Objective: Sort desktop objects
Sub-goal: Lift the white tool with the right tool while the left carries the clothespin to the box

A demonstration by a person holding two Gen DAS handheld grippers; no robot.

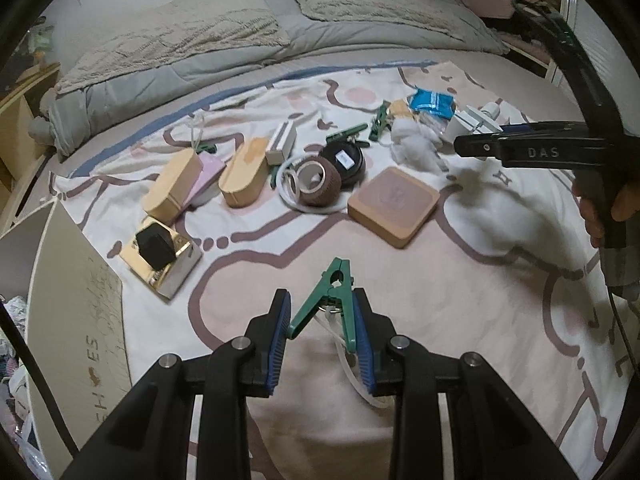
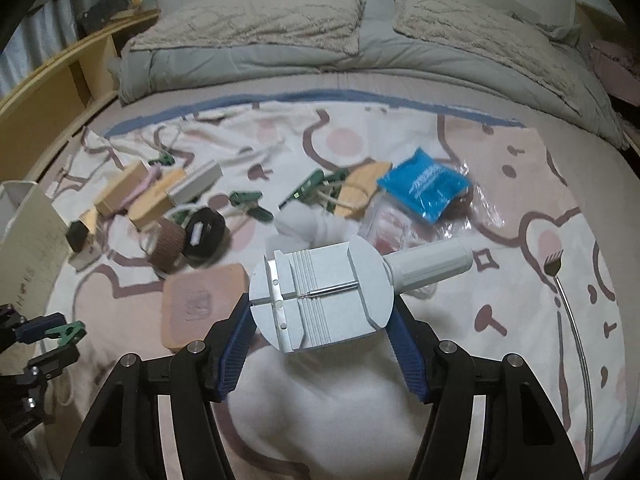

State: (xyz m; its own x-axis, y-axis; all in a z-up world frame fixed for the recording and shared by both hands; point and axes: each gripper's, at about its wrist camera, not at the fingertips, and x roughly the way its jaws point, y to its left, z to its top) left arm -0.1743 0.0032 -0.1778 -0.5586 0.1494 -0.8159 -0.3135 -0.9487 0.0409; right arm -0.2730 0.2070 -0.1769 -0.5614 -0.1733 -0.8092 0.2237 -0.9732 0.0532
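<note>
In the left wrist view my left gripper [image 1: 322, 314] is shut on a green clip [image 1: 334, 288] with a white cord hanging under it, held above the pink patterned blanket [image 1: 460, 300]. My right gripper [image 2: 320, 308] is shut on a grey round tool with a side handle [image 2: 320, 292], also lifted off the blanket. From the left wrist view the right gripper [image 1: 480, 135] shows at the right with the grey tool [image 1: 476, 118] at its tip. The right wrist view catches the left gripper [image 2: 56, 342] and its green clip [image 2: 68, 330] at the lower left.
Wooden boxes [image 1: 244, 176], a tape roll [image 1: 316, 182], a black round case [image 1: 344, 160], a square wooden pad [image 1: 394, 206], more green clips [image 1: 346, 133], white fluff [image 1: 412, 140] and a blue packet [image 1: 434, 104] lie mid-blanket. A cardboard box [image 1: 72, 312] stands left. A metal scratcher [image 2: 554, 270] lies right.
</note>
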